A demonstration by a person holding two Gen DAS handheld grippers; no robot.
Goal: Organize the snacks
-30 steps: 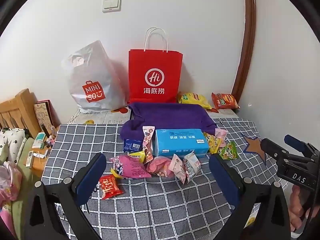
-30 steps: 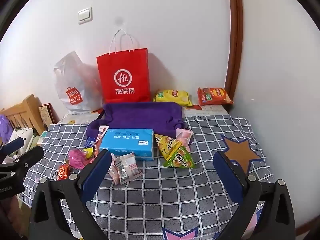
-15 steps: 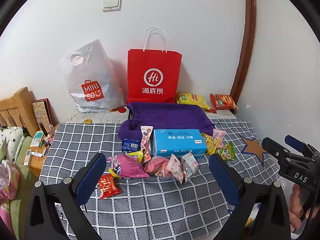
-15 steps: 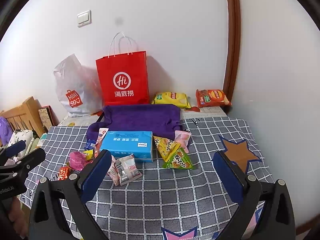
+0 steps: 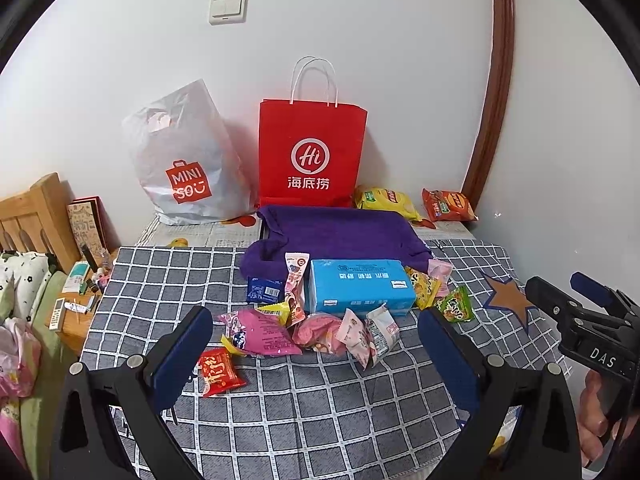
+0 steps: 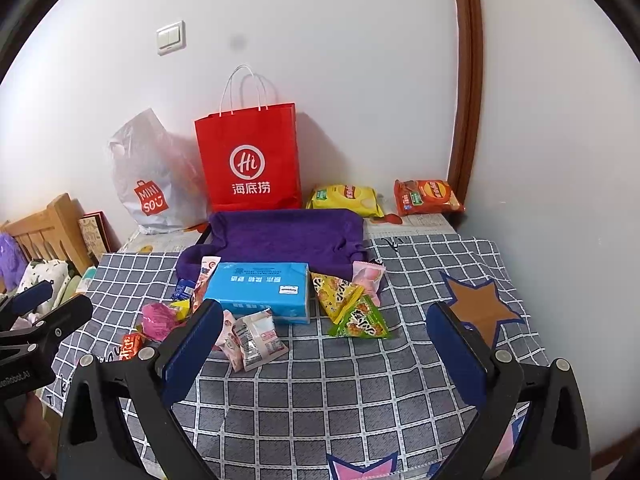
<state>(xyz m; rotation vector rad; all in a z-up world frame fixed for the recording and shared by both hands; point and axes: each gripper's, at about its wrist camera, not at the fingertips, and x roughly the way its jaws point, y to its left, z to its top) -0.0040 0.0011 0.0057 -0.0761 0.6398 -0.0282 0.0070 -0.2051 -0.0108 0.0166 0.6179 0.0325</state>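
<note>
Broadly, both cameras are sitting a little higher and farther back than a second ago, so more of the checked tablecloth [image 5: 328, 408] is showing in front of the snacks while the snacks themselves are lying where they were. The cloth is running right to the wall on the far right and dropping off at the left edge beside a wooden bed frame [image 5: 36, 216]; its near half is lying open, as is the right side around the brown star patch [image 6: 478, 308].

Against the back wall the red paper bag [image 5: 312, 156] is standing upright, touching the white plastic bag [image 5: 184, 160] leaning at its left. A purple towel [image 5: 336, 236] is spreading in front of them, with a yellow chip bag [image 6: 346, 198] and an orange chip bag [image 6: 426, 196] lying at its right, near the corner.

The blue tissue box [image 5: 358, 288] is resting against the towel's near edge. Small packets are clustering around it: a pink packet [image 5: 260, 332] and a red packet [image 5: 218, 372] to the left, a green triangular packet [image 6: 360, 320] to the right.

The left gripper [image 5: 316, 356] is hovering with its tongs spread wide and empty above the near cloth. The right gripper [image 6: 324, 348] is likewise hanging wide and empty.
</note>
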